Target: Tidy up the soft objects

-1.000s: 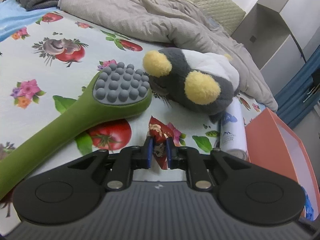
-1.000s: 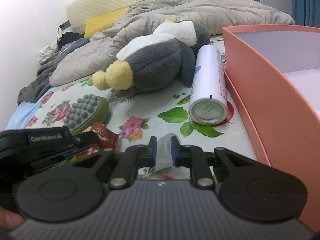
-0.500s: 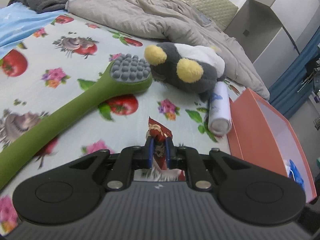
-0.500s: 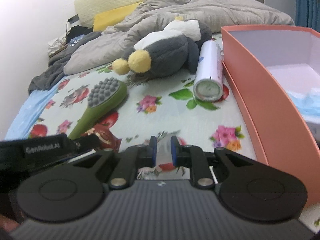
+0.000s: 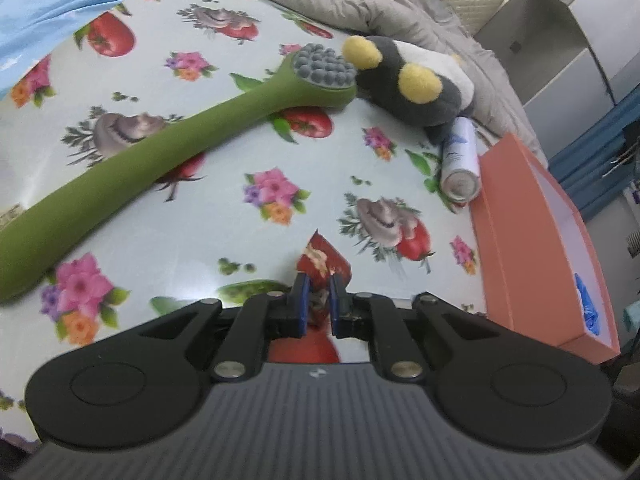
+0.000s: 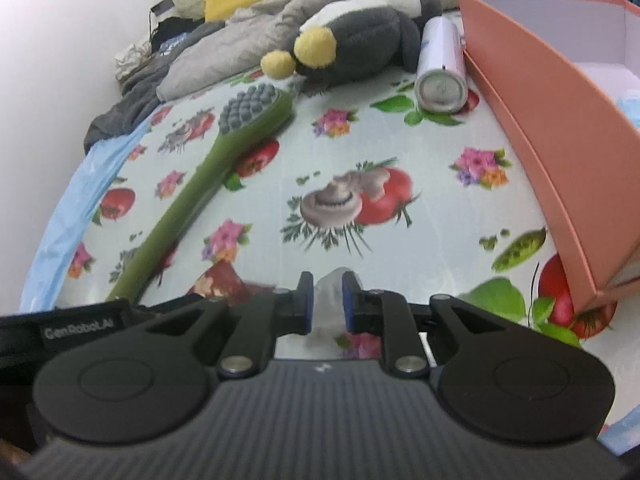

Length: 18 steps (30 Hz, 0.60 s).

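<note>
Two claws [image 5: 317, 298] [image 6: 324, 300] — angled down, clamped.

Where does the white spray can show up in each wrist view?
Left wrist: spray can right of centre, lying against the orange box's near wall, below the plush penguin.
Right wrist: spray can upper right, base toward camera.
Shared landmark: the orange box.

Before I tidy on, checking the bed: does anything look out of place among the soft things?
Yes. A hard spray can lies on its side between the plush penguin and the orange box.
</note>
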Motion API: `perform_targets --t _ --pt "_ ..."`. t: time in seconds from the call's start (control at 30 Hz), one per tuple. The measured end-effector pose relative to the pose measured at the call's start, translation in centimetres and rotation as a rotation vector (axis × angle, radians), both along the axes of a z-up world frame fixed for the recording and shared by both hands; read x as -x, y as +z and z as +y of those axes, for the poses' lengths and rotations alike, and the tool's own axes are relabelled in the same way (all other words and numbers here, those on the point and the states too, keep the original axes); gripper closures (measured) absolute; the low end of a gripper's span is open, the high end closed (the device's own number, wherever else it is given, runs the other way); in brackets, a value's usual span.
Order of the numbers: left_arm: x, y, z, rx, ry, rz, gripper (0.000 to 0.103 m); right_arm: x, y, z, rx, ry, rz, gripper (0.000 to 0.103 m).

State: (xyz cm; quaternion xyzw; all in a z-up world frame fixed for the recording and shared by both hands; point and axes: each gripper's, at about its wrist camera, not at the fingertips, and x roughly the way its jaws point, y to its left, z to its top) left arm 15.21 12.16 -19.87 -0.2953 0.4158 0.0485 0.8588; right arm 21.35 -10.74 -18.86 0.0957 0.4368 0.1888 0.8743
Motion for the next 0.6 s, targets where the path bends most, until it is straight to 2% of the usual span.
perform_targets --t 0.13,0.17,0.27,0.33,0.4,0.43,0.6 --pt "0.2 -0.1 0.4 0.002 0.003 0.023 0.089 0.4 -0.3 -0.6 0.006 -0.003 0.01 0.076" --pt "0.2 -0.1 0.6 -0.006 0.004 0.024 0.083 0.4 -0.3 -0.7 0.011 -0.006 0.014 0.076" --pt "0.8 0.1 1.1 -0.032 0.017 0.017 0.054 0.4 -0.6 -1.5 0.016 -0.02 0.028 0.072" --pt "1.1 0.3 1.4 -0.047 0.014 0.006 0.053 0.2 -0.9 -1.9 0.01 -0.032 0.04 0.067" --pt "1.2 0.3 1.6 -0.058 0.012 0.005 0.052 0.1 -1.2 -2.1 0.007 -0.044 0.045 0.055" --pt "1.1 0.4 1.6 -0.066 0.008 0.004 0.051 0.1 -1.3 -2.1 0.005 -0.046 0.047 0.053" --pt "0.5 0.4 0.8 -0.104 -0.043 -0.015 0.042 -0.2 -1.7 -1.5 0.004 -0.028 0.054 0.052"
